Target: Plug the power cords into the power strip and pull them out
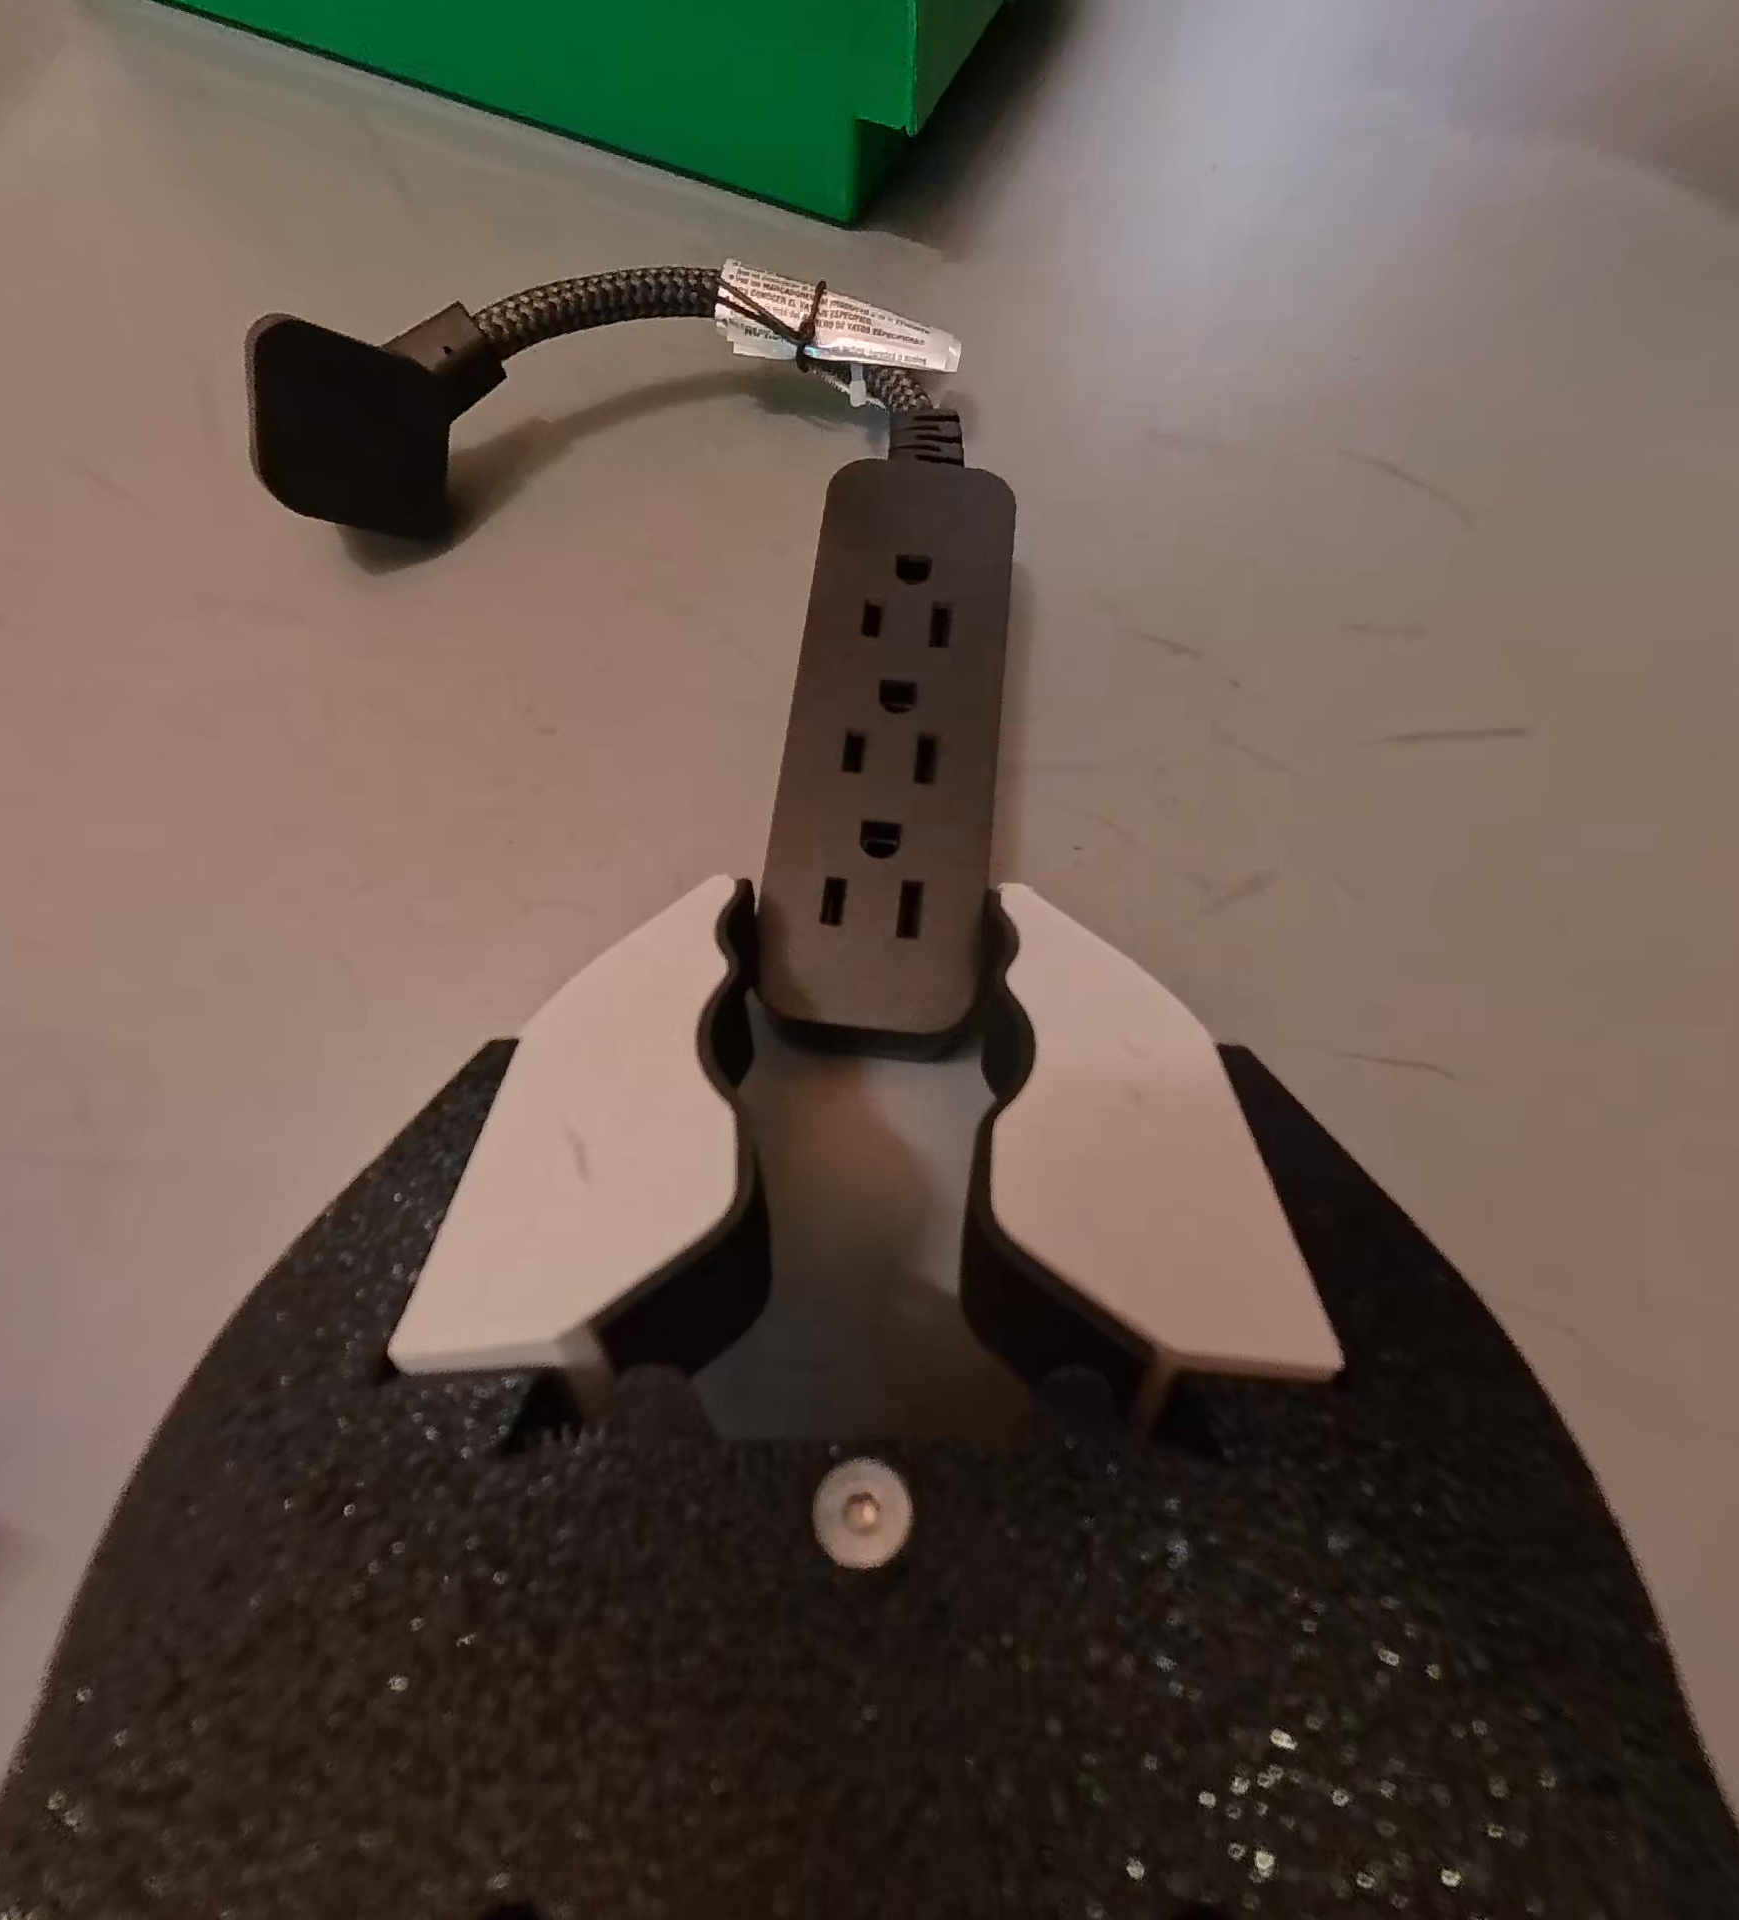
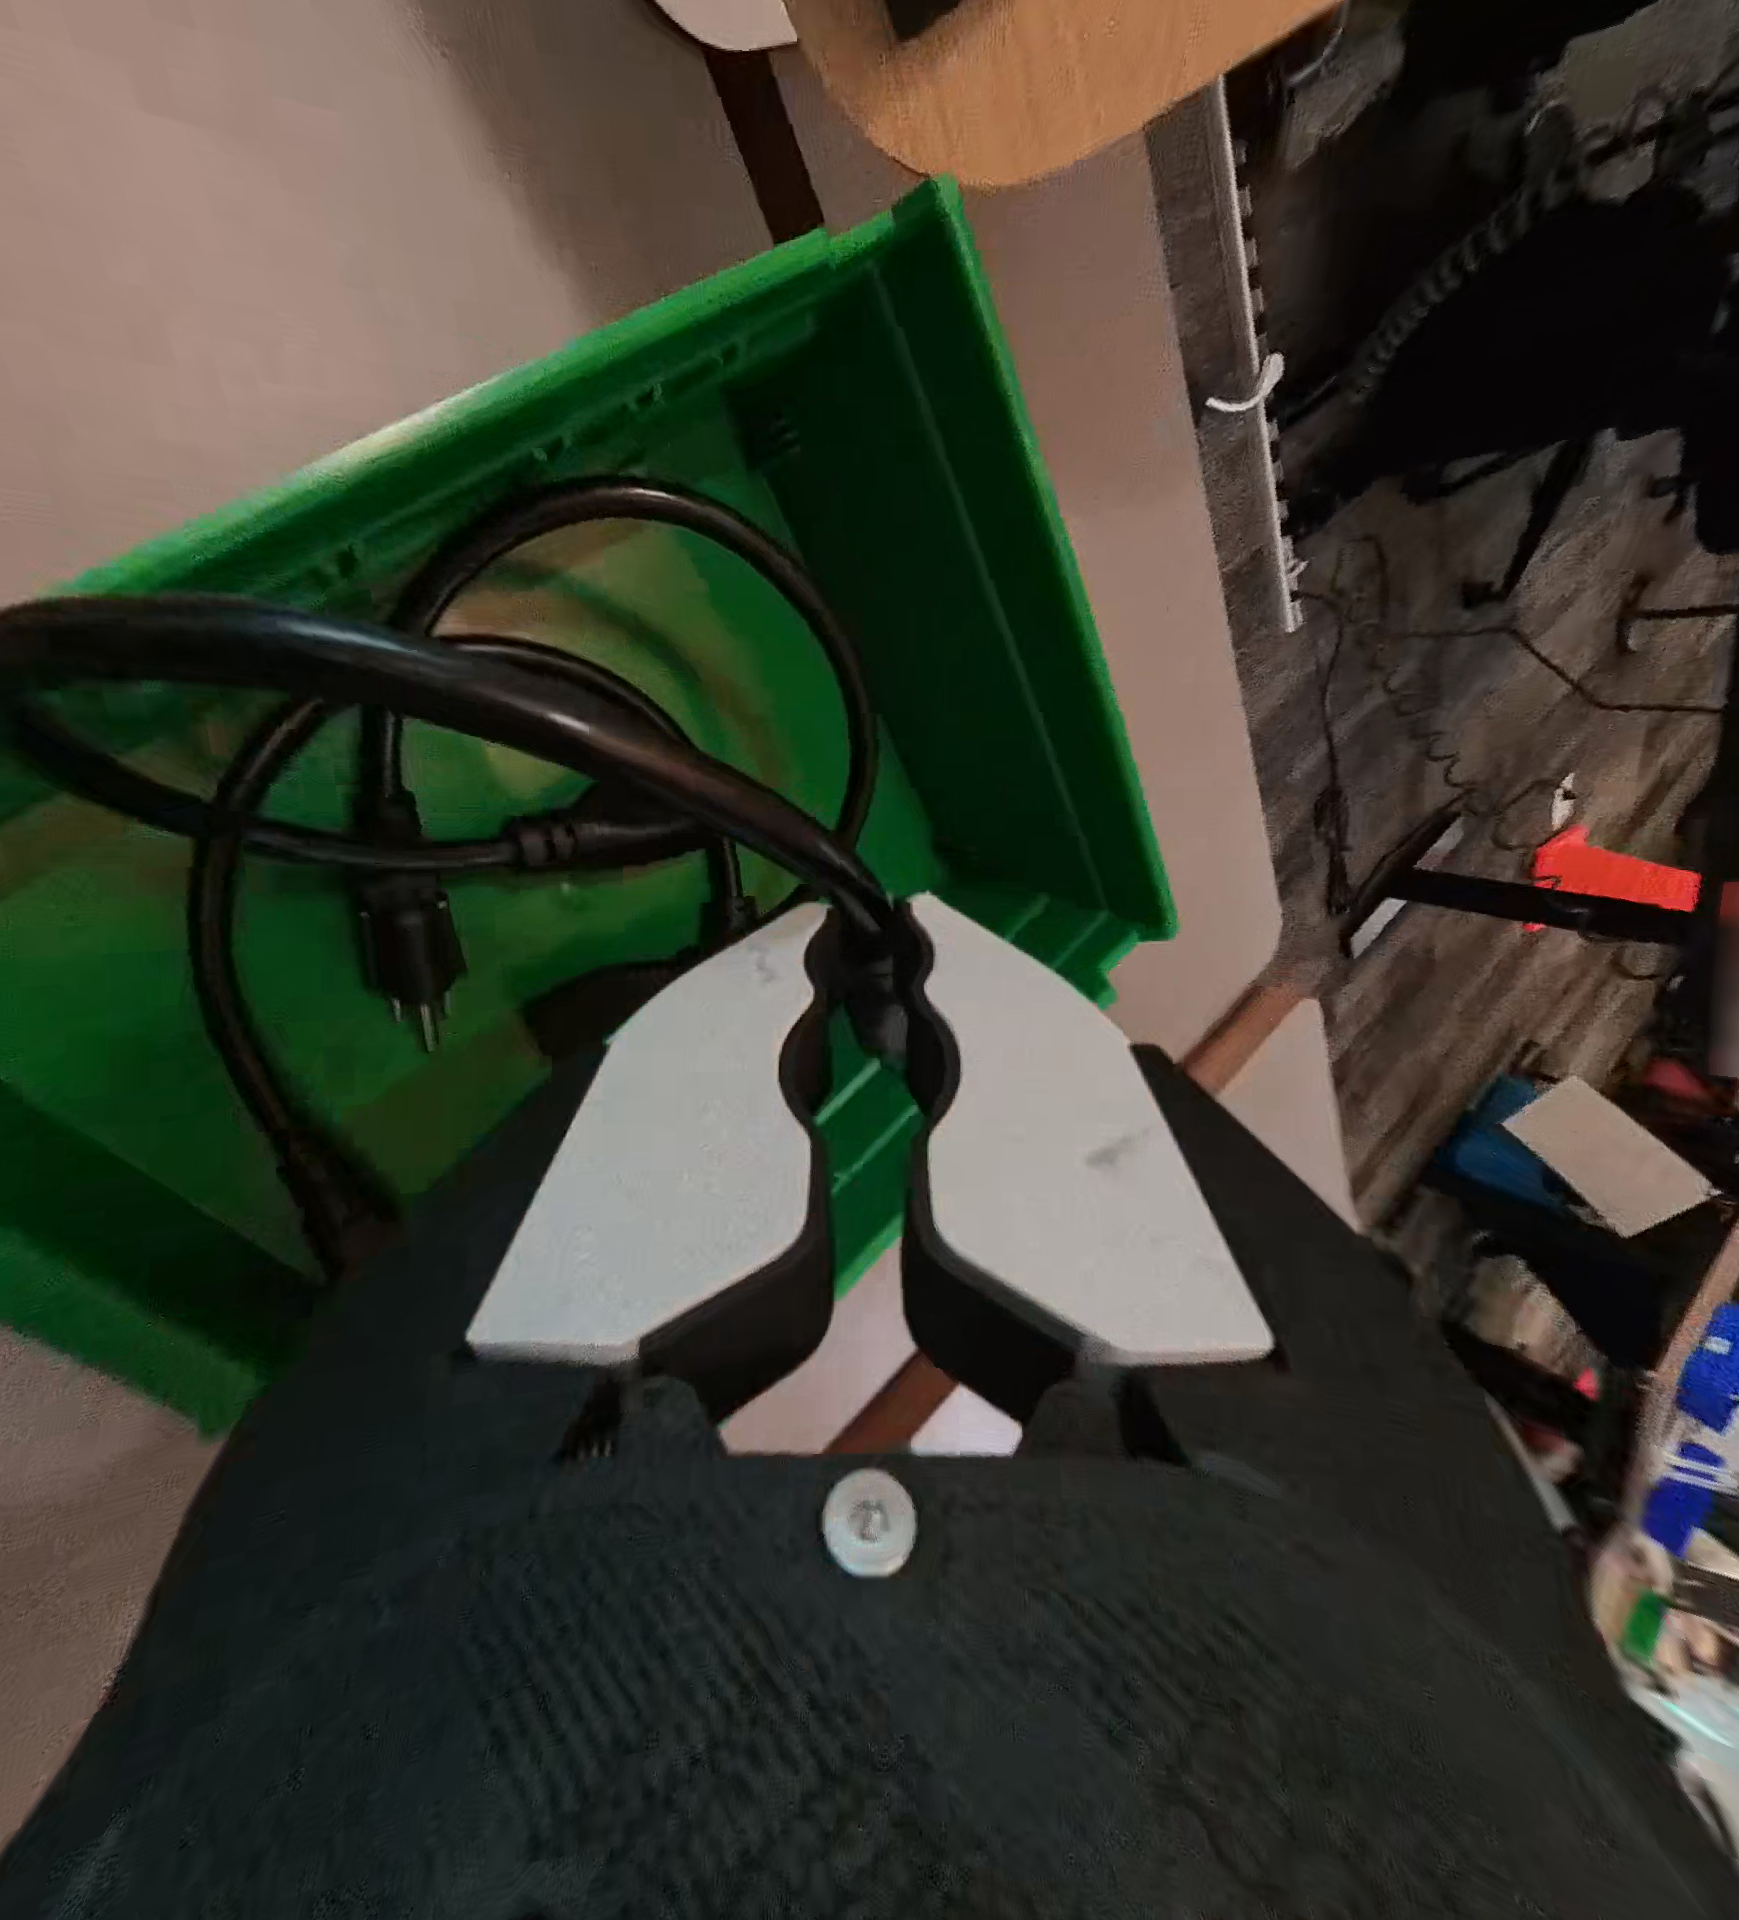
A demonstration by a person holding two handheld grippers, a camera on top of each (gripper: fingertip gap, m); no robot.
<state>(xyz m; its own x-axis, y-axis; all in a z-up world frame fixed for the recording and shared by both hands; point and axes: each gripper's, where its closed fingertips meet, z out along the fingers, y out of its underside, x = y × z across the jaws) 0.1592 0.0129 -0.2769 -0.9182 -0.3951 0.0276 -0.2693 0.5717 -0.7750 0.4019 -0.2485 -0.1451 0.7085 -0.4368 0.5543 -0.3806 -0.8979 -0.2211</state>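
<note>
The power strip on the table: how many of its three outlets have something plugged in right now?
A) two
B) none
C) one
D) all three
B: the left wrist view shows all three outlets of the power strip bare, with the left tool clamped on its near end.

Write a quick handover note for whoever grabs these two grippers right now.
Left gripper: jaws shut on the near end of the power strip, which lies on the table; all three outlets empty.
Right gripper: jaws shut on a black power cord, over the green bin. A second cord's plug lies in the bin.
Done: nothing plugged in.
Left: plug cords in, pull them out.
</note>
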